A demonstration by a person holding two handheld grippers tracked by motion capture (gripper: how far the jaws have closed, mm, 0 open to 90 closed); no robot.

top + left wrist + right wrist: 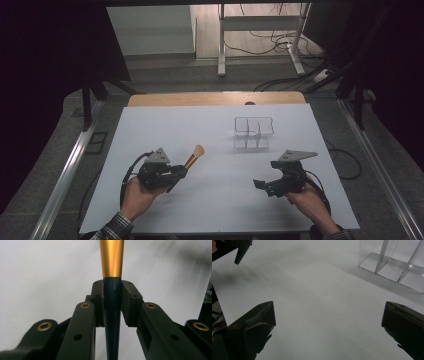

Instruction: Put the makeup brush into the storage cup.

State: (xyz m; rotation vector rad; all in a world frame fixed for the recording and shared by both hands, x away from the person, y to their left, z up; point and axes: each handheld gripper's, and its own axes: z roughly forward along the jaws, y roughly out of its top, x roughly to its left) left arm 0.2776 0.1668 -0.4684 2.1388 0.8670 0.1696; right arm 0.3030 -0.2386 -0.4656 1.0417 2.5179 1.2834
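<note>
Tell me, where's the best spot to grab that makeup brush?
Grab the makeup brush by its dark, thin handle, just below the gold collar, never the soft bristles. Come from the handle end with one jaw on each side, since the handle is slim and round. The left claw already holds it that way. The right claw is open.

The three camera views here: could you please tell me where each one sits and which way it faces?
High view: above the table's near edge, facing forward and down; both hands, left gripper, right gripper.
Left gripper view: on that gripper, along its jaws clamping the makeup brush.
Right gripper view: on that gripper, over open jaws toward the clear organizer.
Shared: white table, brush, organizer.
</note>
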